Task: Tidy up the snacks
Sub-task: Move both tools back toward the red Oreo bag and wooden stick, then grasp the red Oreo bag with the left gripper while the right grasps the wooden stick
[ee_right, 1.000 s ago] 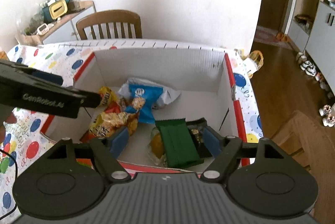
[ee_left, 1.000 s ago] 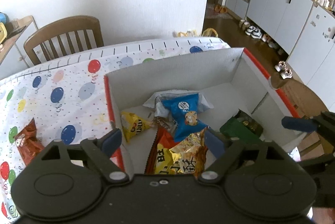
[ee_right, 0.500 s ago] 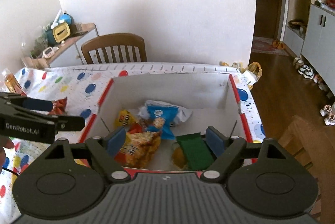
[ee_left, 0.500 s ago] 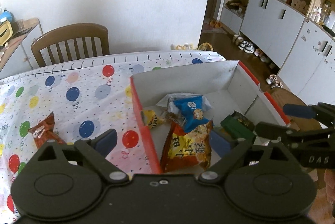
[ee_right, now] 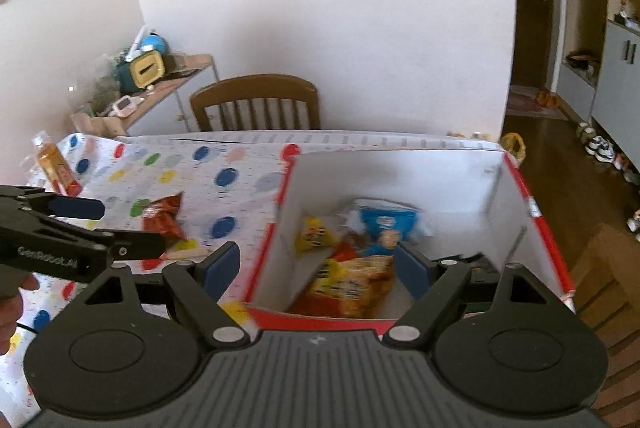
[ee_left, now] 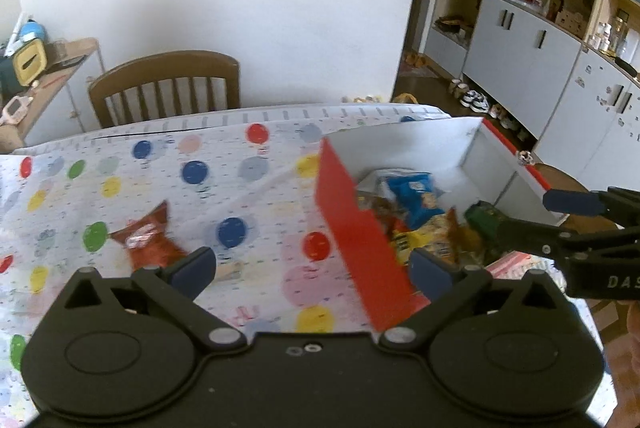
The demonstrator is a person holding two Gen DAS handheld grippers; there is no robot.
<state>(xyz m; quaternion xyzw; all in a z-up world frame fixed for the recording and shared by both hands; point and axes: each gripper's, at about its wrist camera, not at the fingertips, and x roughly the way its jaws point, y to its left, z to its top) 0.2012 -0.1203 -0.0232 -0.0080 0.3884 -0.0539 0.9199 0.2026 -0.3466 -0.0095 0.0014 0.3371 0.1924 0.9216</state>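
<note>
A red-and-white cardboard box stands on the balloon-print table and holds several snacks: a blue bag, a yellow bag, an orange-yellow bag and a green pack. A red-brown snack bag lies on the tablecloth left of the box. My left gripper is open and empty, above the cloth by the box's left wall. My right gripper is open and empty over the box's near edge.
A wooden chair stands behind the table. A cluttered side table is at the back left. An orange bottle stands at the table's left edge. Grey cabinets and shoes line the right wall.
Both grippers have pulled back and shifted left from over the box. The left one now looks at the tablecloth and the red-brown bag. Both stay open and empty.
</note>
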